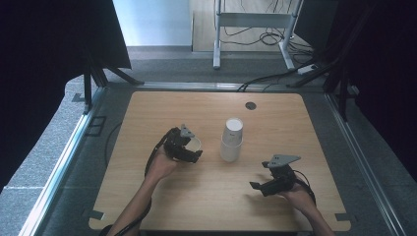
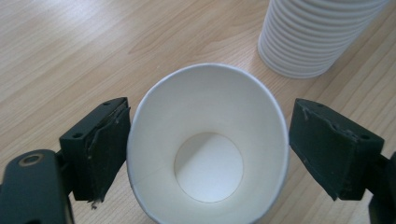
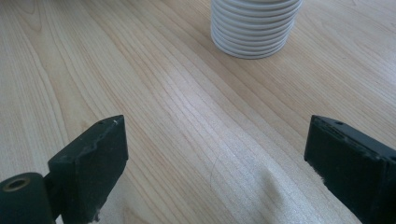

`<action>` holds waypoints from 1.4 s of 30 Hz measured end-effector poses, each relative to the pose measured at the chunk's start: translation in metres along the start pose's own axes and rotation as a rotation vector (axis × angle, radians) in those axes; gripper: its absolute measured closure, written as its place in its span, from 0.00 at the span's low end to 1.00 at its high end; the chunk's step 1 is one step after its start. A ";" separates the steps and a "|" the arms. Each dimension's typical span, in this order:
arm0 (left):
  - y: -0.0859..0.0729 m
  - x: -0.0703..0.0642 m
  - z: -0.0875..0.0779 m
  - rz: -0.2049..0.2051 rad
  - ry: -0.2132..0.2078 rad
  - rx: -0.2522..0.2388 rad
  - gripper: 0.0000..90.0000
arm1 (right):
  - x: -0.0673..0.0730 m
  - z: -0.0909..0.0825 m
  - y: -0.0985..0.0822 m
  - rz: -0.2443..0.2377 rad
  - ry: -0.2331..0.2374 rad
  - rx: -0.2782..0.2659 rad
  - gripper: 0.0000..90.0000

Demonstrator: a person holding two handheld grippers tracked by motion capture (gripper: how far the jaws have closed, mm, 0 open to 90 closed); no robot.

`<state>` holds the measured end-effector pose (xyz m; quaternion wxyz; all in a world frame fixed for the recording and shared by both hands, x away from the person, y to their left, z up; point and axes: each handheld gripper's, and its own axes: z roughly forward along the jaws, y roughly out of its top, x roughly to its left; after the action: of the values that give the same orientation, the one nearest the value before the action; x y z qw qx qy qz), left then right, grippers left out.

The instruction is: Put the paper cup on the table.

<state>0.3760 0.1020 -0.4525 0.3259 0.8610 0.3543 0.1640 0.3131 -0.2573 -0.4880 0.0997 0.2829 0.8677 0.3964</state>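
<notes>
Nearest the table's point(image 1: 147, 206) front edge, at right: right gripper point(image 1: 259, 186) in a hand point(image 1: 299, 194), low over bare wood, jaws spread wide with nothing between them, as the right gripper view confirms point(image 3: 215, 163). A little farther in, at left: left gripper point(image 1: 195, 151) in the other hand point(image 1: 160, 167), jaws set around a single white paper cup point(image 1: 195, 144). In the left gripper view, cup point(image 2: 208, 144) seen mouth-on between the two black jaws of that gripper point(image 2: 208, 154), near pad touching or almost touching the rim, far pad just beside it with a thin gap; firm grip or not, cannot tell. Between the grippers and slightly beyond: a tall stack point(image 1: 231, 139) of nested white cups, upright near the table's middle, its ribbed base showing at the top of both gripper views point(image 2: 313, 37) point(image 3: 254, 25). Farther back: a round dark grommet point(image 1: 251, 105) near the far edge. Beyond the table: grey floor point(image 1: 172, 66), a white frame's legs point(image 1: 253, 22) and loose black cables point(image 1: 268, 37).
</notes>
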 end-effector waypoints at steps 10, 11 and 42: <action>0.003 0.001 -0.013 -0.023 -0.022 -0.050 0.10 | 0.001 0.001 0.000 -0.008 0.005 0.007 0.07; 0.003 0.000 -0.014 -0.021 -0.023 -0.053 0.09 | 0.001 0.001 0.000 -0.008 0.005 0.008 0.07; -0.011 -0.020 -0.058 -0.005 -0.028 -0.161 0.02 | -0.006 -0.010 -0.012 0.035 -0.029 -0.004 0.05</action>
<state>0.3267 0.1189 -0.4183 0.3993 0.8333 0.3378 0.1790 0.3093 -0.2733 -0.4905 0.1058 0.3034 0.8603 0.3959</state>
